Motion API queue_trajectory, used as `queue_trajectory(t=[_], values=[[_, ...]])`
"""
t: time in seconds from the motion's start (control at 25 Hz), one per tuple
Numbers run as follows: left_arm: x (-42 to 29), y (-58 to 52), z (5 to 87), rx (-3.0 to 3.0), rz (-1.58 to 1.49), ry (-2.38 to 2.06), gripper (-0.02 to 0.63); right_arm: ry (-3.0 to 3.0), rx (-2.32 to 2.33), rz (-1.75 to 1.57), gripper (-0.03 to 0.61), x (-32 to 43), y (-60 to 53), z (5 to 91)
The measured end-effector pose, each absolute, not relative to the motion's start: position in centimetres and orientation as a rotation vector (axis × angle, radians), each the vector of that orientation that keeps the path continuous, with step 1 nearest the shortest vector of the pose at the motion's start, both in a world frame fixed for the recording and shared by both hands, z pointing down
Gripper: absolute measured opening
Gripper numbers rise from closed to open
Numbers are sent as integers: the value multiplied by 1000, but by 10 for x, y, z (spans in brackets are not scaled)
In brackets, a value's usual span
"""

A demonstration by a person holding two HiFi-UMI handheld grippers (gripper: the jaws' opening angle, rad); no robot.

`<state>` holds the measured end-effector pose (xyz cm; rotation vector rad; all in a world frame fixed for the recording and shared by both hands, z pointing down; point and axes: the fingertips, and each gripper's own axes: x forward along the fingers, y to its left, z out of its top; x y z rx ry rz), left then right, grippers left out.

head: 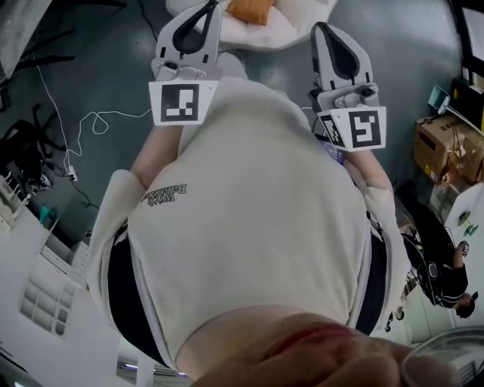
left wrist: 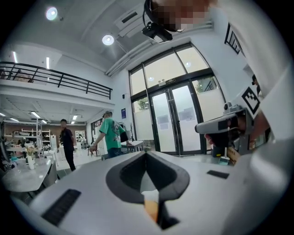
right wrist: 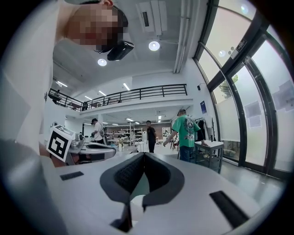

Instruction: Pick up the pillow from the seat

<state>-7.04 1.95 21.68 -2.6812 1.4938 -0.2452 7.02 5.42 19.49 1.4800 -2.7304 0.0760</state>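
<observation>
Jaws: the left gripper (left wrist: 147, 153) has its two jaws closed tip to tip with nothing between them. The right gripper (right wrist: 144, 155) is the same, jaws together and empty.
Gripper pose: both are held out roughly level, side by side and apart from each other, pointing toward the seat.
Pillow: the orange pillow (head: 249, 9) lies on top of the white seat (head: 299, 26) at the upper edge of the head view. It is ahead of both grippers and closer to the left one's tips. Only part of it shows.
Left gripper view: an orange patch shows through the gap beneath the jaws, probably the same pillow.
Contact: none; neither gripper appears to touch the pillow or the seat.
Stage: judged to be the approach, with the pick-up not yet done.
Handling: likely light, soft and squashy, with a cloth cover that should not slip. It is not fragile, but it would sag if pinched at one corner only.
Where to hold: a side edge or corner, taking a good fold of cover and filling. One gripper on each opposite edge would keep it from drooping. The jaws must open first.
Risk: the seat looks soft too, so a deep pinch could catch its cover along with the pillow.
</observation>
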Motion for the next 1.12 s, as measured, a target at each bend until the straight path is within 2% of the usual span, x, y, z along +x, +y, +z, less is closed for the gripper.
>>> queue_trajectory(t=[0.76, 1.12], values=[[-134, -127, 205, -2772, -237, 1380, 9, -2666, 1499, 52, 9, -15, -102, 172], [-124, -140, 196, -2793, -191, 1352, 9, -2643, 1567, 42, 9, -8, -113, 163]])
